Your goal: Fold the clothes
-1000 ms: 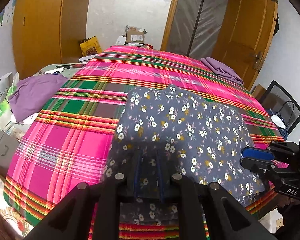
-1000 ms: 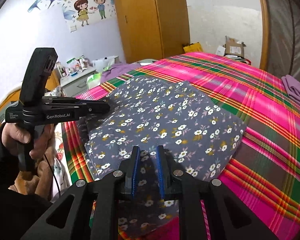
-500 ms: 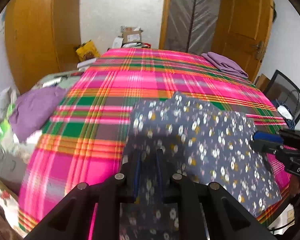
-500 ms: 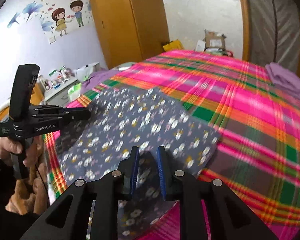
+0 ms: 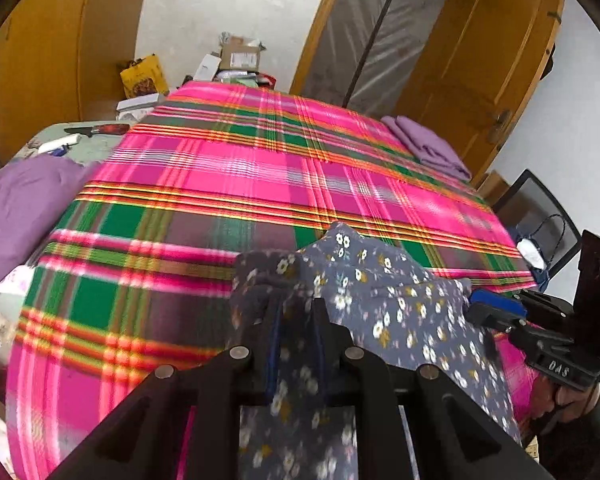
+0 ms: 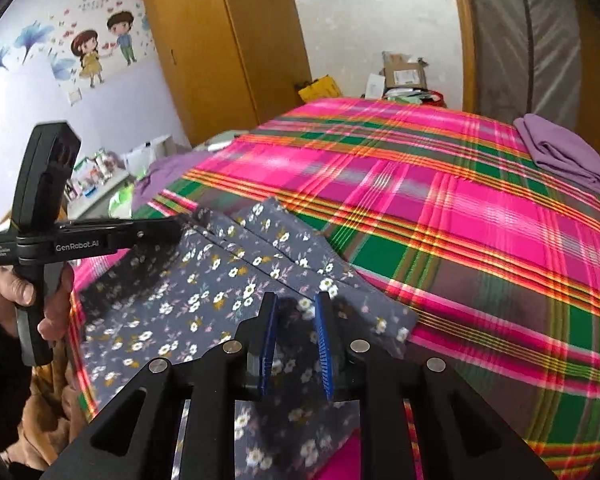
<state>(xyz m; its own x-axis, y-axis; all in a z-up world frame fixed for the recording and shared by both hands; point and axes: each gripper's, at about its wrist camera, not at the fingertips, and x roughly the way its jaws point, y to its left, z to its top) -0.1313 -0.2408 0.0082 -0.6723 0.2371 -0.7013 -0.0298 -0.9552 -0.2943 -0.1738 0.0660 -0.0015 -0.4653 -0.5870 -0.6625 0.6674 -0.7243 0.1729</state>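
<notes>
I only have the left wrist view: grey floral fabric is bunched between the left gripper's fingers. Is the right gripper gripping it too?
Observer: Yes; in the right wrist view the grey floral garment runs between the right gripper's blue pads.
Reviewer: How does the cloth lie?
Observer: In stacked layers with stepped edges, on the pink plaid bedsheet.
Reviewer: Who holds the left gripper?
Observer: A bare hand wraps its black handle.
</notes>
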